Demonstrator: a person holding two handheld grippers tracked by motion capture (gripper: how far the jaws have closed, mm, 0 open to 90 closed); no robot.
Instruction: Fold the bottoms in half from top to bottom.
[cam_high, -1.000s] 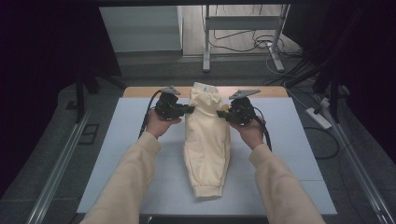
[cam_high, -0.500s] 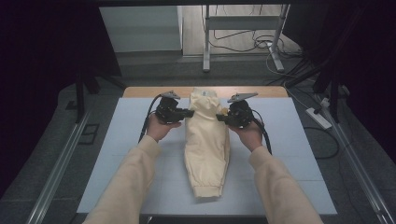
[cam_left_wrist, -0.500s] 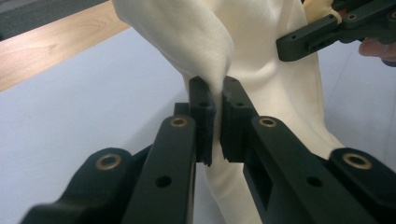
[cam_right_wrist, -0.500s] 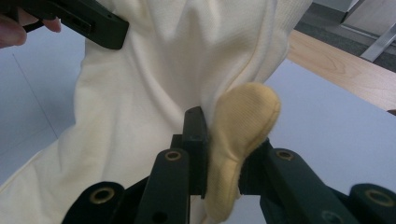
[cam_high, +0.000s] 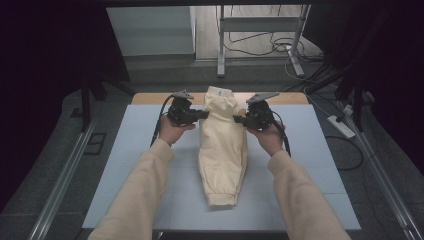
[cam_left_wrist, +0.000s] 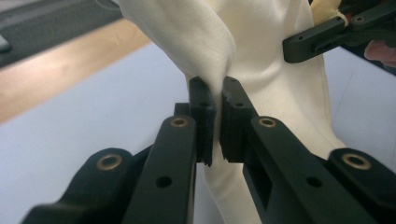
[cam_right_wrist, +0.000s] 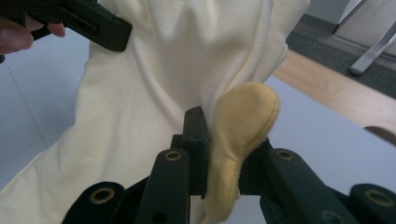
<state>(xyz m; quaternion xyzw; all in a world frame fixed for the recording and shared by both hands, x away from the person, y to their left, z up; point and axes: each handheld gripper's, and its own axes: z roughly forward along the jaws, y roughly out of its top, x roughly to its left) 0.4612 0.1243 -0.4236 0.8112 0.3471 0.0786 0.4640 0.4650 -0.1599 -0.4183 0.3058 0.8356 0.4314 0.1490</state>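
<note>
A cream garment (cam_high: 222, 145) lies lengthwise down the middle of the pale blue table (cam_high: 125, 165), its cuffed end toward me and its far end lifted. My left gripper (cam_high: 204, 114) is shut on the garment's left edge near the top; in the left gripper view a fold of cream cloth (cam_left_wrist: 210, 51) is pinched between the black jaws (cam_left_wrist: 217, 116). My right gripper (cam_high: 237, 119) is shut on the right edge; in the right gripper view a thick yellowish fold (cam_right_wrist: 238, 135) is clamped between the jaws, with the garment's body (cam_right_wrist: 140, 84) hanging to its left. The other gripper (cam_right_wrist: 88, 23) shows far off there.
A wooden strip (cam_high: 150, 98) runs along the table's far edge. Beyond it stand a metal table leg frame (cam_high: 260, 45) and loose cables (cam_high: 280, 47) on the floor. A power strip (cam_high: 342, 126) lies on the floor at the right. Rails flank the table.
Both grippers and the garment's top end have risen slightly and shifted toward the far edge; grips unchanged.
</note>
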